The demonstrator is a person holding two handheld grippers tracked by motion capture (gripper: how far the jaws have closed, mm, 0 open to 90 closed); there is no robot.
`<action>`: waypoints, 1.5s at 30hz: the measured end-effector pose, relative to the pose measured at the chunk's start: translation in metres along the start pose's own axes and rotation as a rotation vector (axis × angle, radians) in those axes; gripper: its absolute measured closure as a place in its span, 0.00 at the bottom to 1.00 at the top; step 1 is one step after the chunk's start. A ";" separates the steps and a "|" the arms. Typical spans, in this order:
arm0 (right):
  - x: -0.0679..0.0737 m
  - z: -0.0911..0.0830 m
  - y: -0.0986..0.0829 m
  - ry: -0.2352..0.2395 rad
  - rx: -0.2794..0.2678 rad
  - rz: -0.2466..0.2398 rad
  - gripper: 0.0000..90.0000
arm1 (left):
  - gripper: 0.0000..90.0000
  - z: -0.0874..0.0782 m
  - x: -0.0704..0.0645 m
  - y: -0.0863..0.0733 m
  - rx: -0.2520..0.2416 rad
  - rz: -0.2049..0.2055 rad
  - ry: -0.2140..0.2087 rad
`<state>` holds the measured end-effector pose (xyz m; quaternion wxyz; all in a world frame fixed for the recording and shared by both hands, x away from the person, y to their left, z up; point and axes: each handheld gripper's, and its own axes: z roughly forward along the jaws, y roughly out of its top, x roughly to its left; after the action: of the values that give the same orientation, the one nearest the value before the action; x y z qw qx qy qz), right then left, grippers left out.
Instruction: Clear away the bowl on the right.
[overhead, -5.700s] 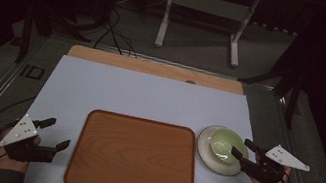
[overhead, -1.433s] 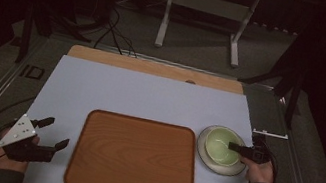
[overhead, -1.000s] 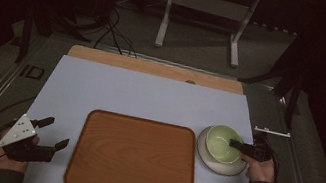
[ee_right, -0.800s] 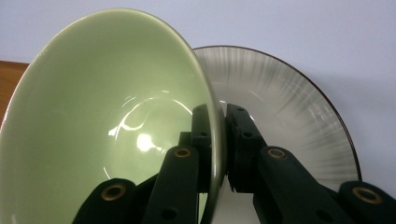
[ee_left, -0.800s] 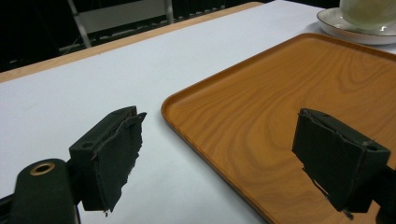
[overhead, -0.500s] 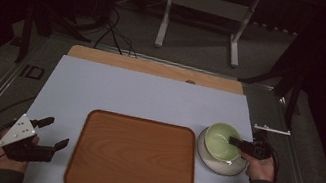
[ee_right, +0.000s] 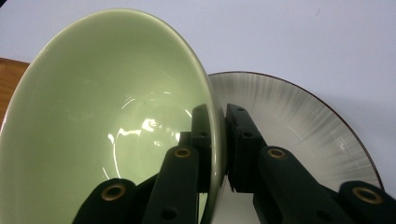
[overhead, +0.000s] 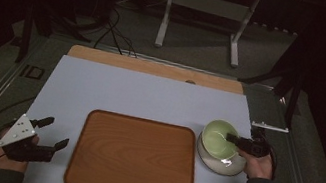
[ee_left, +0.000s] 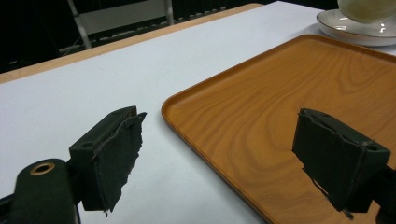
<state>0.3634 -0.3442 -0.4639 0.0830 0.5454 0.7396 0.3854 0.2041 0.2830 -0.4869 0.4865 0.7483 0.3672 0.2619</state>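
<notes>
A wide, flat surface (overhead: pixel 150 97) with a matte pale grey-white top and a bare wooden strip along its far edge filled the middle of the high view. On it lay a rectangular wooden tray (overhead: pixel 135 157), orange-brown with visible grain, rounded corners and a low raised rim. Just to the tray's right sat a round, shallow plate (ee_right: pixel 303 121), glossy and pale with fine grey streaks radiating toward a thin dark rim. Over the plate a smooth, glazed pale green bowl (overhead: pixel 218 138) was tilted up on its side (its hollow facing the tray). The right tool (ee_right: pixel 218 140) had its black jaws pinched on the bowl's thin rim. The left tool (ee_left: pixel 229 163), near the tray's front left corner, had its ragged, padded jaws spread wide, gripping nothing.
</notes>
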 end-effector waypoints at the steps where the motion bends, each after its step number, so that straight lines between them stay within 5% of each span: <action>1: 0.001 0.000 0.000 0.000 0.000 -0.002 0.92 | 0.17 0.000 0.000 0.000 0.000 0.000 0.000; 45: 0.035 0.018 0.010 0.068 -0.022 -0.091 0.92 | 0.17 -0.001 0.000 0.000 0.001 -0.001 0.010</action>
<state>0.3666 -0.3047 -0.4593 0.0811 0.4970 0.7618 0.4076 0.2035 0.2835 -0.4867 0.4843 0.7470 0.3702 0.2653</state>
